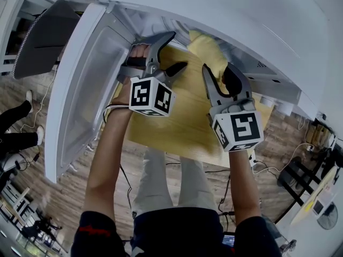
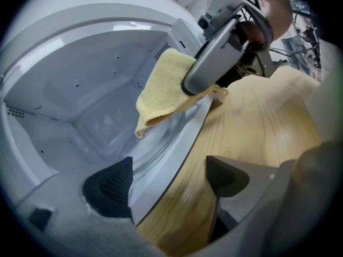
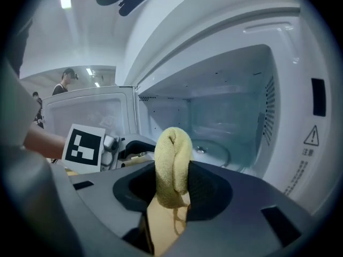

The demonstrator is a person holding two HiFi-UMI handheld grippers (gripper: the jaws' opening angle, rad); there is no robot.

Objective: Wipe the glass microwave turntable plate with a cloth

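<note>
Here, right gripper (image 3: 171,189) tight on yellow cloth (image 3: 172,154); left gripper (image 2: 169,183) wide apart; glass plate (image 2: 155,151) partly behind cloth.

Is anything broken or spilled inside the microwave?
Nothing stands out. The glass plate lies flat inside the microwave, with no cracks or spills that I can see. The yellow cloth is just pinched in the right hand-held gripper.

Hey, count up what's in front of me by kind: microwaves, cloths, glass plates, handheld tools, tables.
Microwave: 1
Yellow cloth: 1
Glass turntable plate: 1
Tools: 2 (left tool open; right tool shut on the cloth)
Wooden table: 1
Total: 6
</note>
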